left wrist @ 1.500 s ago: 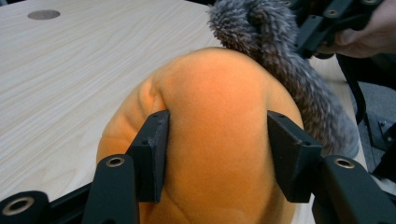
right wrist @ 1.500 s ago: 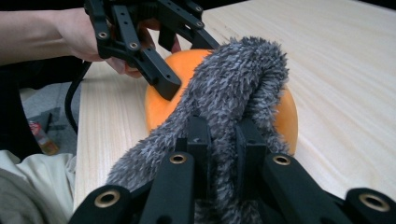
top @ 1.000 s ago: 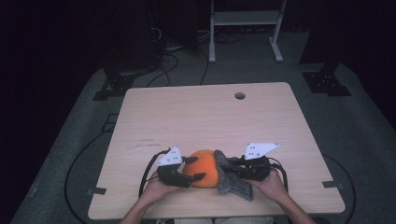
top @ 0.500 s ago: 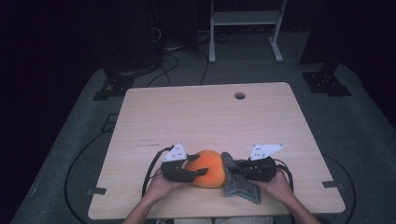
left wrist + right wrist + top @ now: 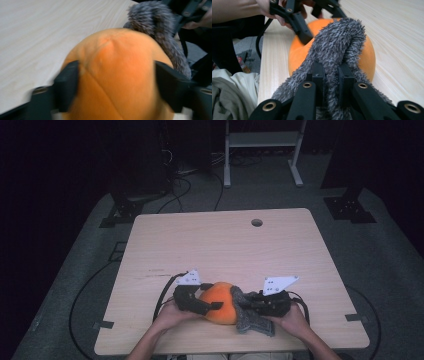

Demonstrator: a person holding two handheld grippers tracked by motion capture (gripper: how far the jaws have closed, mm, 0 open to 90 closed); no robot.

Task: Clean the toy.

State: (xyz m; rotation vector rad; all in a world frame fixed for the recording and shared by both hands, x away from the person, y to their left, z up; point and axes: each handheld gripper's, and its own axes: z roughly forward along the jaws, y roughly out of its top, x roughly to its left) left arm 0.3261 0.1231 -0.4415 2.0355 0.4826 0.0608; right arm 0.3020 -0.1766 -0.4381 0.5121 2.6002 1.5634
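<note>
The orange plush ball [image 5: 221,302] sat low centre in the high view, squeezed between my left gripper's [image 5: 210,306] just-widened jaws; to its right, my right gripper [image 5: 250,304] pinched its grey furry wrap [image 5: 248,316], drawn rightward.

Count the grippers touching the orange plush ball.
1: the left gripper straddles the orange plush ball, its jaws against both sides, having just been opening. The right gripper pinches the grey furry cloth instead.
</note>
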